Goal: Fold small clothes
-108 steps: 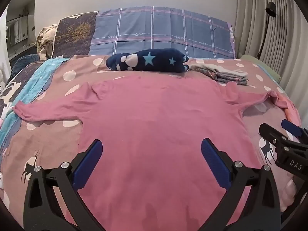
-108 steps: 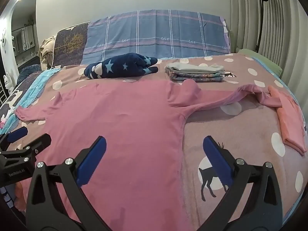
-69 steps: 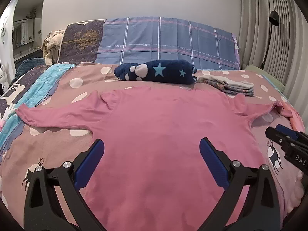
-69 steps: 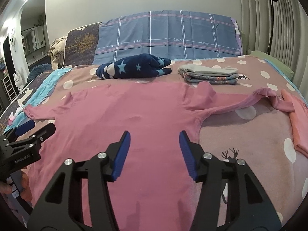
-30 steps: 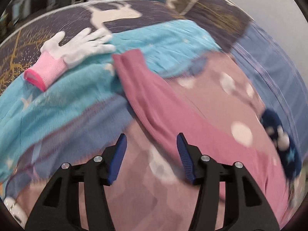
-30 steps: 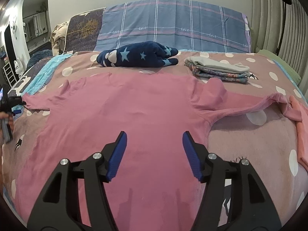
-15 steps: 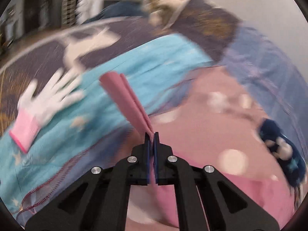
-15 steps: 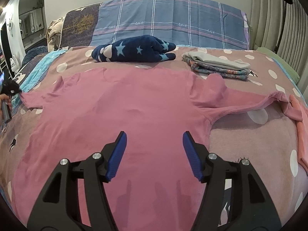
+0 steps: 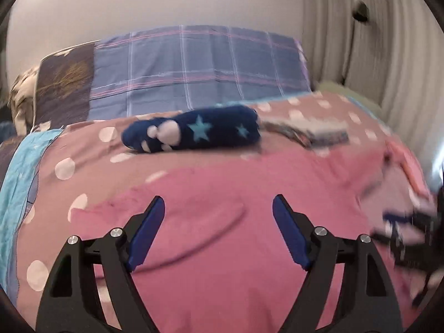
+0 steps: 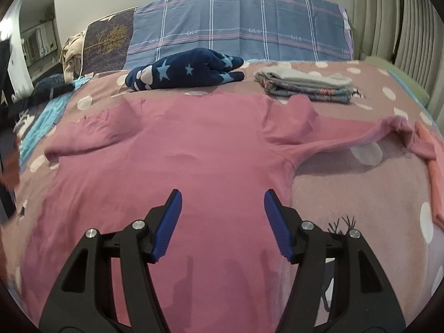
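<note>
Left wrist view: the left claw (image 9: 216, 233) has just sprung apart, empty, over the pink shirt (image 9: 222, 194) on the dotted bed (image 9: 91, 136); checked pillows (image 9: 199, 63) against the wall.

Right wrist view: the right claw (image 10: 222, 226) gapes released over the shirt, its left sleeve (image 10: 83, 136) folded in.

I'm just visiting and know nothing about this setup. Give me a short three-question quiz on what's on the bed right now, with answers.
1. True or false: the pink shirt has one sleeve folded in over its body.
2. What lies beside the dark blue starred bundle: A) a folded stack of clothes, B) a book, C) a shoe?
3. Is the right gripper holding anything?

Key:
1. True; the sleeve near the blue blanket lies folded in.
2. A, the folded stack.
3. No; its jaws stand open above the shirt.
</note>
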Tool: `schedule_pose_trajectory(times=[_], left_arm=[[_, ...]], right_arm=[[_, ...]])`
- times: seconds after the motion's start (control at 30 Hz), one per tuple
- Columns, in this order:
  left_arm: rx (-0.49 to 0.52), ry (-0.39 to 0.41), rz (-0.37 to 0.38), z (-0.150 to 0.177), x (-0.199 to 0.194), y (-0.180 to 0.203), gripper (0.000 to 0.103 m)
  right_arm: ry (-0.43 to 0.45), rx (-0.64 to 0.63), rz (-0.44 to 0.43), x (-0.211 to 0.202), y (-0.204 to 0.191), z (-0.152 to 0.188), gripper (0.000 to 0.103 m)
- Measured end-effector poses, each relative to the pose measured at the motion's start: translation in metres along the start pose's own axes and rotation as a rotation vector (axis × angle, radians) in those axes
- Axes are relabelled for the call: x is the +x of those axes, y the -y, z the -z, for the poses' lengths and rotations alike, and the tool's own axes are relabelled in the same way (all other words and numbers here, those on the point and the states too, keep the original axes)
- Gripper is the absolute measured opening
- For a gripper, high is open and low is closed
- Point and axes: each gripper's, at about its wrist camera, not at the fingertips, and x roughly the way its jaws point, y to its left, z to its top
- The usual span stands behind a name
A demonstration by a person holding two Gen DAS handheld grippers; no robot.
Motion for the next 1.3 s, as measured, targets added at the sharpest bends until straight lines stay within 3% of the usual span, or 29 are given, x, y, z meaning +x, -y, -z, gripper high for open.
schedule_pose_trajectory(times=[0.17, 0.2, 0.3, 0.37, 0.43, 0.57, 0.67, 0.7, 0.73, 0.8, 0.9, 1.0, 1.07, 1.17, 1.3], left_arm=[[0.019, -0.039, -0.194, 0.041, -0.006, -0.041, 0.089], [0.009, -0.073, -0.252, 0.049, -0.002, -0.055, 0.089], [-0.077, -0.164, -0.336, 0.071, 0.006, -0.098, 0.089], [-0.188, -0.2, -0.327, 0.08, 0.01, -0.127, 0.089], [-0.265, -0.197, -0.321, 0.084, 0.009, -0.145, 0.089], [-0.345, -0.202, -0.333, 0.086, 0.023, -0.165, 0.091], [-0.36, -0.226, -0.286, 0.087, 0.034, -0.162, 0.091], [-0.352, -0.227, -0.273, 0.088, 0.038, -0.158, 0.091], [-0.33, -0.23, -0.269, 0.087, 0.041, -0.154, 0.093], [-0.292, -0.235, -0.291, 0.087, 0.044, -0.147, 0.095], [-0.287, -0.243, -0.3, 0.089, 0.047, -0.145, 0.095], [-0.29, -0.244, -0.3, 0.09, 0.048, -0.146, 0.095], [-0.277, -0.241, -0.313, 0.09, 0.048, -0.143, 0.095], [-0.246, -0.243, -0.325, 0.09, 0.049, -0.137, 0.095], [-0.207, -0.255, -0.347, 0.089, 0.053, -0.13, 0.095]], right_arm=[[-0.04, -0.024, -0.104, 0.015, -0.004, -0.015, 0.059], [-0.064, -0.021, -0.166, 0.025, -0.008, -0.024, 0.053], [-0.132, -0.005, -0.309, 0.052, -0.025, -0.044, 0.052], [-0.19, -0.02, -0.405, 0.081, -0.047, -0.064, 0.052], [-0.215, -0.037, -0.435, 0.106, -0.066, -0.081, 0.054], [-0.282, -0.035, -0.416, 0.161, -0.098, -0.106, 0.066], [-0.319, 0.004, -0.397, 0.188, -0.111, -0.111, 0.072], [-0.299, 0.0, -0.386, 0.19, -0.114, -0.111, 0.065], [-0.256, -0.033, -0.392, 0.186, -0.121, -0.114, 0.012], [-0.231, -0.03, -0.468, 0.176, -0.124, -0.122, 0.002], [-0.103, 0.045, -0.555, 0.129, -0.11, -0.144, 0.002], [0.013, 0.082, -0.53, 0.082, -0.082, -0.166, 0.002], [0.043, 0.087, -0.424, 0.068, -0.059, -0.174, 0.002], [-0.004, 0.139, -0.28, 0.082, -0.024, -0.17, 0.002], [-0.15, 0.312, -0.286, 0.123, 0.03, -0.135, 0.008]])
